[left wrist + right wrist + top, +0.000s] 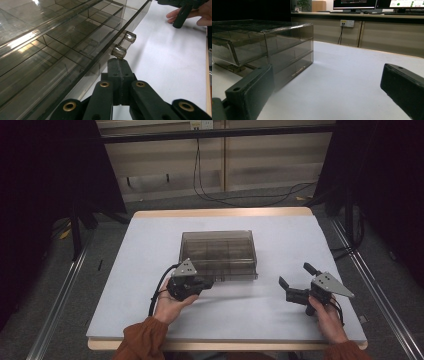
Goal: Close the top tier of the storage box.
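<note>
Left hand [170, 302] comes in from the bottom edge, rust-coloured sleeve [142, 340] at the wrist, palm turned up under the left gripper [209, 282], which points level toward the near front of the smoky clear drawer box [218, 254]. Its jaws are pressed together with nothing between them; in the left gripper view the closed tips sit just below and in front of the two round clear knobs [120, 51] on the box's front face, very near, contact not clear. Black cable [156, 295] loops off the gripper's back. Box sits mid-table, slightly left of centre, compartments visible through the lid. Right of it, well apart from the box, the right gripper [296, 278] is held low over the table by the right hand [327, 315], tilted and aimed up-left toward the box; jaws stand wide apart, empty. The right gripper view has the box's side corner [287, 50] ahead-left between those spread jaws. Surface: white-grey table [280, 235] top with a light wood edge. Room: grey floor, metal rails either side, black cables along the wooden back wall, dark curtains left and right.
</note>
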### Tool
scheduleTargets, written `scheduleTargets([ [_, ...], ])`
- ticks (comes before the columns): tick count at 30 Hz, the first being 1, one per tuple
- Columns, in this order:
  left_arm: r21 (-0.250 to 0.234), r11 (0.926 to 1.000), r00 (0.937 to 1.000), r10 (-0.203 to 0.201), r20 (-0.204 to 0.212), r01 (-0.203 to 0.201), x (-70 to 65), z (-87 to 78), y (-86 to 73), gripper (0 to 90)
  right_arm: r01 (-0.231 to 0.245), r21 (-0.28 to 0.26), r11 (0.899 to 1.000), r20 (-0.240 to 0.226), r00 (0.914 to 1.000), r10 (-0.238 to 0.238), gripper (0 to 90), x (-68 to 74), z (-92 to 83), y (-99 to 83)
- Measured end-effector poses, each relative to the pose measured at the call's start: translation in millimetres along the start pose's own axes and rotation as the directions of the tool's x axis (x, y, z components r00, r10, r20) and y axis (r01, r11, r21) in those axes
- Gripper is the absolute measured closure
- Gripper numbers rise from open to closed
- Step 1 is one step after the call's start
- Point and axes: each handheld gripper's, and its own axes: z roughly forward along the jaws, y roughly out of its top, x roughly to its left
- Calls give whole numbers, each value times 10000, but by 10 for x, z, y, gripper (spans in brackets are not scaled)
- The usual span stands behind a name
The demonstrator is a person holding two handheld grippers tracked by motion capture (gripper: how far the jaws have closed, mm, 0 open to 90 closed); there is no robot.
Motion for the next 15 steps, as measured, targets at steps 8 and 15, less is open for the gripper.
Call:
scheduleTargets([
  [8, 79, 10000, 9999, -46, -102, 47, 18, -11, 5, 900, 23, -7, 10000, 6, 10000, -23, 0, -1, 1, 0],
  [15, -2, 9999, 9999, -101, -77, 101, 45, 20, 15, 900, -4, 13, 10000, 8, 10000, 4, 0, 2, -1, 0],
])
